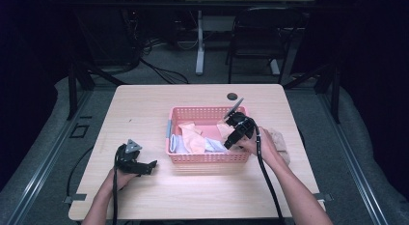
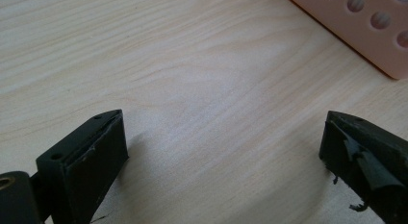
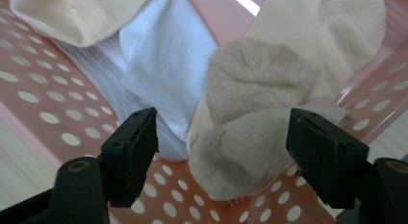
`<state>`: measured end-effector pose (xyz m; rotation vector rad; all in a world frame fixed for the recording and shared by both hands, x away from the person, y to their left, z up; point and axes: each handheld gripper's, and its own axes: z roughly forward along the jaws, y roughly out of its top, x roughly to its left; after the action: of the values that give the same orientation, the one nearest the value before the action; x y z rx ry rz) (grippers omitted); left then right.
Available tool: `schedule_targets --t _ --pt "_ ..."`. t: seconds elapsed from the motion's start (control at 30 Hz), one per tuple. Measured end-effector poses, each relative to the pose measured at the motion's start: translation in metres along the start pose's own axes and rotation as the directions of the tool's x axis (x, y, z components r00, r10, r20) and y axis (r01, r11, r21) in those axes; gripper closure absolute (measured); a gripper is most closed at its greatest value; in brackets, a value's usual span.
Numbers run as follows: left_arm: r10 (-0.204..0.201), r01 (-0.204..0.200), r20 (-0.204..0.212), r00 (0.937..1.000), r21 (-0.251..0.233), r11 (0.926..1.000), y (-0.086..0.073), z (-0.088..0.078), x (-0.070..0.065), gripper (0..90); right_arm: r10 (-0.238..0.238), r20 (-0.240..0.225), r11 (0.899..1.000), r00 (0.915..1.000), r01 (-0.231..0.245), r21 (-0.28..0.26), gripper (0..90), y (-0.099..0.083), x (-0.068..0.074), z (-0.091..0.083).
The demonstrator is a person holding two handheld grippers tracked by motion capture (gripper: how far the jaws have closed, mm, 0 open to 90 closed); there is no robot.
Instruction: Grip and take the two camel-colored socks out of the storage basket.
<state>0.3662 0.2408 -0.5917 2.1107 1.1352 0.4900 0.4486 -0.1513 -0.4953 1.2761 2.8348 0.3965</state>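
A pink perforated basket (image 1: pixel 208 159) stands at the middle of the wooden table (image 1: pixel 144 109), with several socks and cloths inside. My right gripper (image 1: pixel 231 140) reaches down into its right end. In the right gripper view the jaws of the right gripper (image 3: pixel 221 142) stand apart on either side of a folded beige sock (image 3: pixel 250 137), and the pads do not press on it. A white cloth (image 3: pixel 168 60) and a cream sock (image 3: pixel 72 12) lie beyond. My left gripper (image 1: pixel 153 166) rests low over bare table left of the basket, open and empty (image 2: pixel 221 156).
A beige cloth (image 1: pixel 279 140) lies on the table just right of the basket, behind my right hand. The basket's corner (image 2: pixel 365 36) is close ahead of the left gripper. A cable hole (image 1: pixel 232 96) sits near the far edge. A chair (image 1: pixel 255 36) stands beyond the table.
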Motion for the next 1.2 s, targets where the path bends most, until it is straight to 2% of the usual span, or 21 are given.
schedule_targets --t 0.03,0.07,0.23,0.3,0.33,0.4,0.43,0.5,0.53,0.6,0.63,0.73,0.83,0.9,0.97,1.0,1.07,1.1,1.17,1.2 --pt "0.000 0.000 0.000 1.0000 0.000 1.0000 0.000 0.000 0.000 2.5 -0.006 0.007 1.000 1.0000 0.006 0.010 29.0 0.000 -0.001 0.001" --pt "0.000 0.000 0.000 1.0000 0.000 1.0000 0.000 0.000 0.000 2.5 0.028 0.013 0.999 0.9995 -0.027 -0.024 31.1 -0.002 0.002 0.005" --pt "0.000 0.000 0.000 1.0000 0.000 1.0000 0.000 0.000 0.000 2.5 0.030 0.032 0.999 0.9990 -0.032 0.042 39.8 0.000 -0.002 0.013" --pt "0.000 0.000 0.000 1.0000 0.000 1.0000 0.000 0.000 0.000 2.5 0.038 0.030 0.999 0.9988 -0.039 0.031 41.3 0.000 -0.002 0.015" --pt "0.000 0.000 0.000 1.0000 0.000 1.0000 0.000 0.000 0.000 2.5 0.029 0.049 0.998 0.9984 -0.032 0.058 45.1 0.001 -0.002 0.018" --pt "0.000 0.000 0.000 1.0000 0.000 1.0000 0.000 0.000 0.000 2.5 0.026 0.051 0.998 0.9984 -0.029 0.060 47.2 0.001 -0.002 0.020" --pt "0.000 0.000 0.000 1.0000 0.000 1.0000 0.000 0.000 0.000 2.5 0.023 0.076 0.997 0.9968 -0.028 0.067 55.9 0.002 0.000 0.024" --pt "0.000 0.000 0.000 1.0000 0.000 1.0000 0.000 0.000 0.000 2.5 -0.003 0.103 0.996 0.9947 -0.007 0.092 61.8 0.003 0.000 0.027" --pt "0.000 0.000 0.000 1.0000 0.000 1.0000 0.000 0.000 0.000 2.5 0.021 0.109 0.998 0.9939 -0.027 0.055 66.3 0.001 0.003 0.031" --pt "0.000 0.000 0.000 1.0000 0.000 1.0000 0.000 0.000 0.000 2.5 0.014 0.113 0.998 0.9935 -0.021 0.066 69.4 0.002 0.003 0.031" --pt "0.000 0.000 0.000 1.0000 0.000 1.0000 0.000 0.000 0.000 2.5 -0.010 0.115 0.996 0.9933 0.000 0.094 76.4 0.003 0.001 0.029" --pt "0.000 0.000 0.000 1.0000 0.000 1.0000 0.000 0.000 0.000 2.5 -0.015 0.114 0.996 0.9934 0.004 0.093 79.8 0.003 0.000 0.027" --pt "0.000 0.000 0.000 1.0000 0.000 1.0000 0.000 0.000 0.000 2.5 0.008 0.089 0.998 0.9960 -0.014 0.063 81.4 0.002 -0.001 0.019" --pt "0.000 0.000 0.000 1.0000 0.000 1.0000 0.000 0.000 0.000 2.5 0.022 0.065 1.000 0.9977 -0.023 0.015 81.5 0.002 -0.002 0.007" --pt "0.000 0.000 0.000 1.0000 0.000 1.0000 0.000 0.000 0.000 2.5 0.010 0.062 1.000 0.9980 -0.011 0.019 81.5 0.002 -0.002 0.001" --pt "0.000 0.000 0.000 1.0000 0.000 1.0000 0.000 0.000 0.000 2.5 0.007 0.058 1.000 0.9983 -0.007 -0.003 81.5 0.003 0.000 -0.007" --pt "0.000 0.000 0.000 1.0000 0.000 1.0000 0.000 0.000 0.000 2.5 0.004 0.053 1.000 0.9986 -0.004 -0.008 81.5 0.003 0.000 -0.010" --pt "0.000 0.000 -0.001 1.0000 0.000 1.0000 0.000 0.000 0.000 2.5 -0.001 0.053 1.000 0.9986 0.003 -0.028 81.5 0.004 0.002 -0.018" --pt "0.000 0.000 -0.001 1.0000 0.000 1.0000 0.000 0.000 0.000 2.5 -0.011 0.055 1.000 0.9984 0.012 -0.019 81.5 0.004 0.002 -0.023" --pt "0.000 0.000 -0.001 1.0000 0.000 1.0000 0.000 0.000 0.000 2.5 -0.008 0.048 0.999 0.9988 0.010 -0.048 81.5 0.004 0.004 -0.029"
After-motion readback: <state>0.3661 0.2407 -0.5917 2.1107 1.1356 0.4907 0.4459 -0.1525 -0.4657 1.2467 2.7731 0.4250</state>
